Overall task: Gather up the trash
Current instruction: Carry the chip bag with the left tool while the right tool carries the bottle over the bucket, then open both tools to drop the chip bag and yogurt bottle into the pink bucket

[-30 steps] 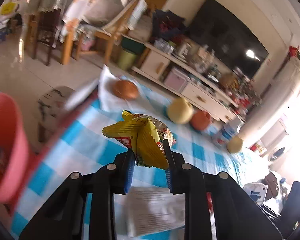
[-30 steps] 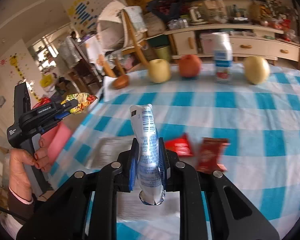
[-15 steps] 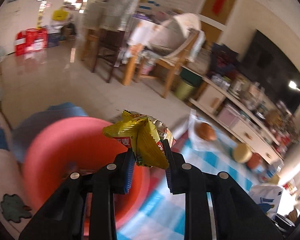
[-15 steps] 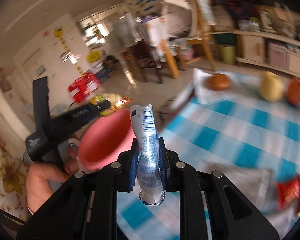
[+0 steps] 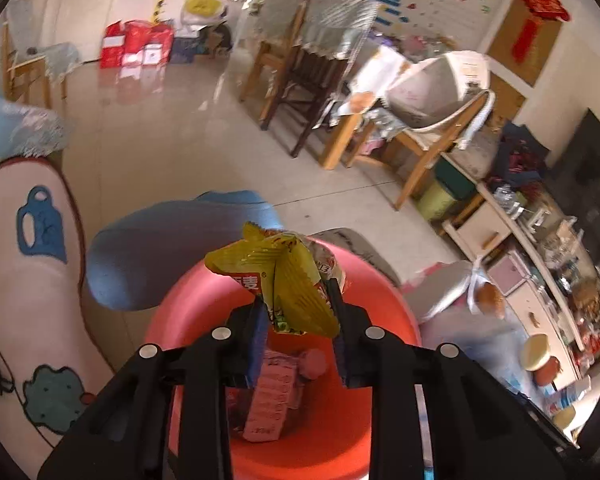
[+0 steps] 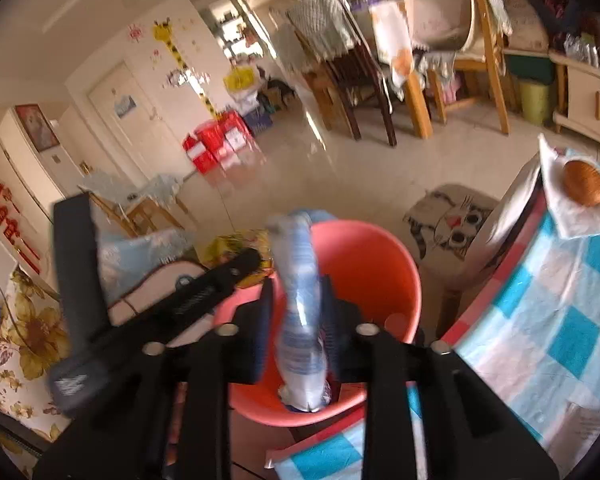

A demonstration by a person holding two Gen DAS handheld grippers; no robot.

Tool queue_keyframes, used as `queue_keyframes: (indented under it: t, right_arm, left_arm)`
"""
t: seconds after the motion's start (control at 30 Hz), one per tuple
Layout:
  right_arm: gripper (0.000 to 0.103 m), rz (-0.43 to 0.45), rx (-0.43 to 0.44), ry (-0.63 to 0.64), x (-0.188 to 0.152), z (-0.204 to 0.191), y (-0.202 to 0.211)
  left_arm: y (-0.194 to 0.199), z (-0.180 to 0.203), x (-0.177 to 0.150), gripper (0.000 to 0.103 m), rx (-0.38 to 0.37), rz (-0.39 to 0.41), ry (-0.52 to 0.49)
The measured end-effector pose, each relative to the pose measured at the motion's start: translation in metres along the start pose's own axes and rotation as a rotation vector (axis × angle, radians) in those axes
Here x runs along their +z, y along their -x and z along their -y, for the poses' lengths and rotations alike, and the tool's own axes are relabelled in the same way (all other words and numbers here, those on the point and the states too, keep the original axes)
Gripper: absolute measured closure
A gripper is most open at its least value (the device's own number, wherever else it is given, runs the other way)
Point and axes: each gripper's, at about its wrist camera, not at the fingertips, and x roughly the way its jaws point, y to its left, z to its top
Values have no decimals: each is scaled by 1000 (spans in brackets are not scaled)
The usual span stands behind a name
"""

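Note:
My left gripper [image 5: 298, 312] is shut on a crumpled yellow snack wrapper [image 5: 284, 280] and holds it right above the open red bin [image 5: 384, 308]. Pink trash [image 5: 272, 396] lies inside the bin. My right gripper [image 6: 298, 312] is shut on a white and blue wrapper [image 6: 300, 304], also held over the red bin [image 6: 372, 256]. The left gripper [image 6: 204, 292] with the yellow wrapper [image 6: 236, 244] shows at the bin's left rim in the right wrist view.
The blue-checked table [image 6: 560, 320] lies right of the bin, with a brown round fruit [image 6: 584, 182] on white paper. A cat-face stool [image 6: 452, 224] and a blue stool [image 5: 172, 248] stand by the bin. A floral sofa [image 6: 24, 332] is at left.
Both grippers swung left off the table with their wrappers and came over the red bin, which now sits directly beneath them.

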Motion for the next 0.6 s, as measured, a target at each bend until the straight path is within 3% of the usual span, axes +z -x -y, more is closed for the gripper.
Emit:
queue_keyframes:
  t: [0.03,0.2,0.3,0.43,0.6]
  right_arm:
    - [53,8,-10,-4,-2,3,0]
    - [29,66,-63,-33,-14,18,23]
    - [16,102,-156,3,-21,23,45]
    - [10,129,-250,39,-36,27,67]
    - [10,127,-342,63,-66,37,97]
  left_arm:
    - [-2,-3,0,71,13,-8,4]
    - [0,-1,-2,45,33,2,7]
    - [6,12,-5,33,23,41,-35]
    - [14,33,-11,27,21,99,-124]
    - [26,63,-21,22,-61,155,-216]
